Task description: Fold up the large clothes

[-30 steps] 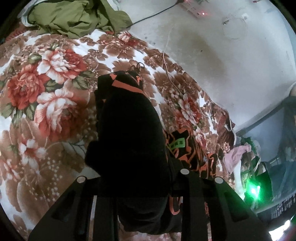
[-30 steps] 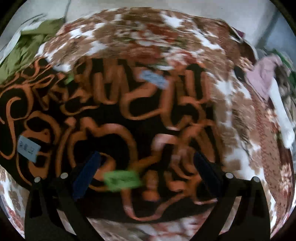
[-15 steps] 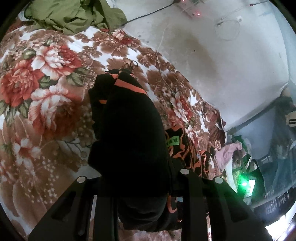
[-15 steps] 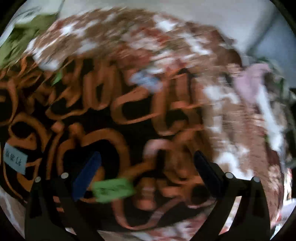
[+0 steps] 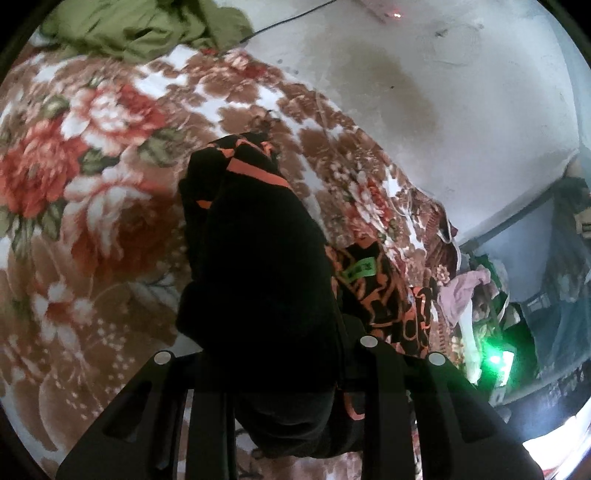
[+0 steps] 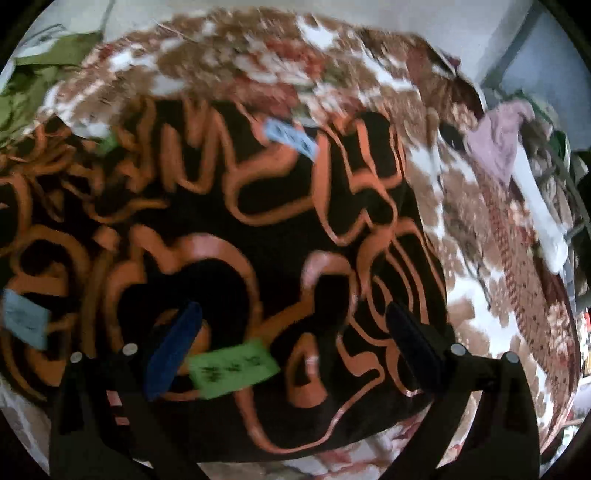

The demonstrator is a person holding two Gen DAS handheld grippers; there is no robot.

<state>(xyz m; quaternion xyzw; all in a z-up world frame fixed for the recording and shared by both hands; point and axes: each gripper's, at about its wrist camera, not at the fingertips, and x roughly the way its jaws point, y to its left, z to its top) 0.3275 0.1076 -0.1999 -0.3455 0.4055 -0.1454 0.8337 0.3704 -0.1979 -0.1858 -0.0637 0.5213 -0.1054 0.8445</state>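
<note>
A black garment with orange line patterns (image 6: 258,236) lies spread on a floral blanket (image 5: 92,155). My left gripper (image 5: 280,354) is shut on a bunched black part of the garment (image 5: 258,266) with an orange stripe, held up off the blanket. My right gripper (image 6: 291,336) is open, its blue-padded fingers (image 6: 173,350) just above the flat garment, beside a green label (image 6: 232,365). Blue labels (image 6: 291,138) also sit on the cloth.
A green cloth (image 5: 140,26) is heaped at the blanket's far end. A grey floor (image 5: 424,92) with a cable lies beyond the blanket. Pink clothing (image 6: 502,136) and clutter lie off the right edge.
The left gripper has carried the bunched cloth a little, with the view tilting toward the floor. The right gripper has shifted over the garment; its view is motion-blurred.
</note>
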